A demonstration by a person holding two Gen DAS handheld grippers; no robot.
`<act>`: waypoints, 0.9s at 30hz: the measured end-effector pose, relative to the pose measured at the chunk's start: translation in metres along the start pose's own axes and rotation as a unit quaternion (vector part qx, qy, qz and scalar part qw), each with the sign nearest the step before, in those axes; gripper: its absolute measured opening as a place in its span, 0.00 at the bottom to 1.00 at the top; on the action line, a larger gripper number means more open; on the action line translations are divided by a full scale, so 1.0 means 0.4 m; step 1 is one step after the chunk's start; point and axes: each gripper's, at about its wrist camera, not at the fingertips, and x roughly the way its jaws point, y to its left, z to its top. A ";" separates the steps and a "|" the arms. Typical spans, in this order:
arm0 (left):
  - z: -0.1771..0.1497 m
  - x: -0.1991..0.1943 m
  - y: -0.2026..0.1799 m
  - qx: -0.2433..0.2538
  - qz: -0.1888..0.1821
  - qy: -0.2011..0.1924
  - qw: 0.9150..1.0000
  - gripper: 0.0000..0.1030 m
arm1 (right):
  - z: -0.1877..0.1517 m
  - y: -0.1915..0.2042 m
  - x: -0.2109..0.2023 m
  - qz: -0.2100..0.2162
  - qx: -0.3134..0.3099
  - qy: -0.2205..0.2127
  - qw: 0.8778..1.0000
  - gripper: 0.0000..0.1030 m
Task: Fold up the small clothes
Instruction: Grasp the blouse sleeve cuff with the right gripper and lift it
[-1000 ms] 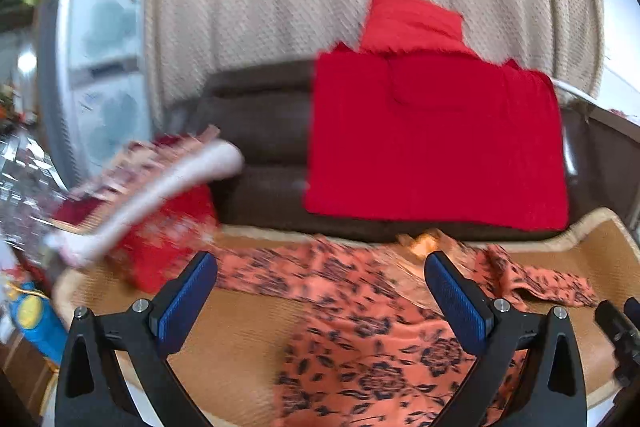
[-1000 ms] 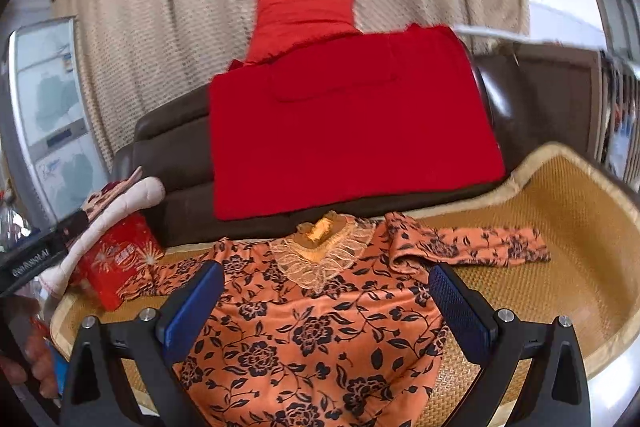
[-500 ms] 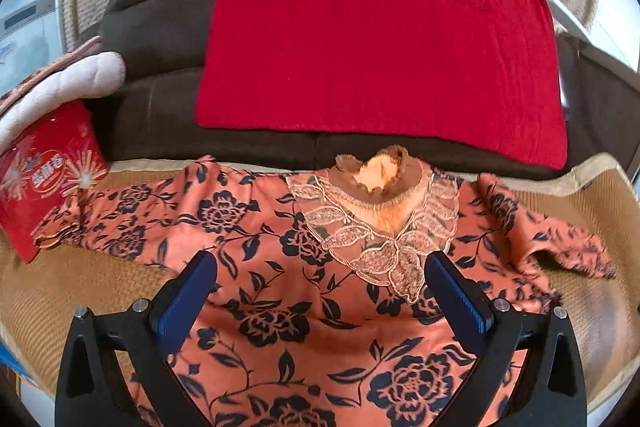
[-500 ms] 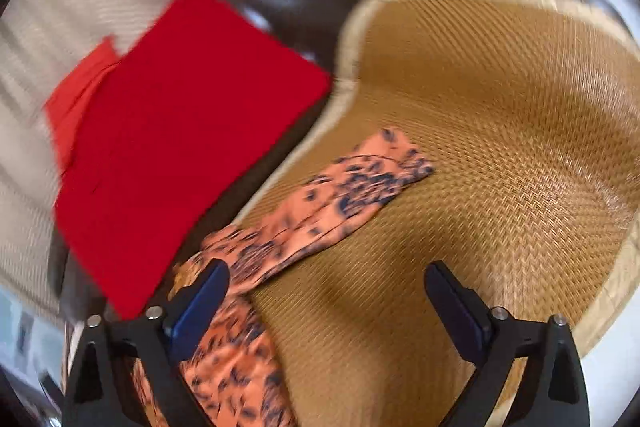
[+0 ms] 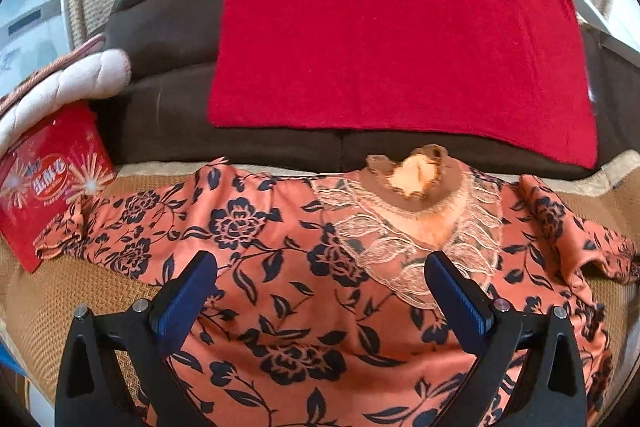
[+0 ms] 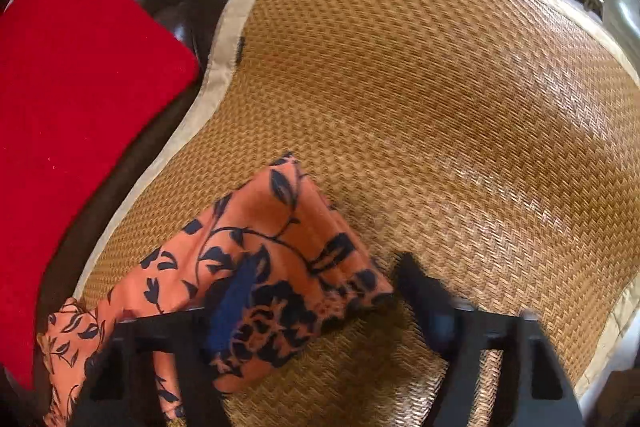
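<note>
Floral blouse [image 5: 304, 291] lies on woven mat [image 6: 440, 107]; left gripper [image 5: 320, 291] gapes empty, right gripper [image 6: 324, 303] straddles its sleeve, unclosed.

Left wrist view: above blouse [image 5: 304, 291], facing sofa. Right wrist view: close over sleeve. Shared: mat [image 6: 440, 107].
</note>
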 end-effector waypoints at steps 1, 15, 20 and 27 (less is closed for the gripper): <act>0.001 0.003 0.009 -0.008 -0.002 0.003 1.000 1.00 | 0.000 0.015 -0.004 -0.011 -0.005 -0.003 1.000 0.32; 0.004 -0.012 0.178 -0.087 0.038 0.002 0.995 1.00 | -0.112 0.300 -0.325 0.192 -0.092 -0.081 0.974 0.19; 0.003 -0.007 0.268 -0.127 0.055 0.007 0.990 1.00 | -0.262 0.508 -0.463 0.298 -0.160 -0.093 0.936 0.19; 0.004 -0.006 0.355 -0.169 0.070 0.010 0.983 1.00 | -0.488 0.743 -0.456 0.394 -0.220 -0.031 0.892 0.19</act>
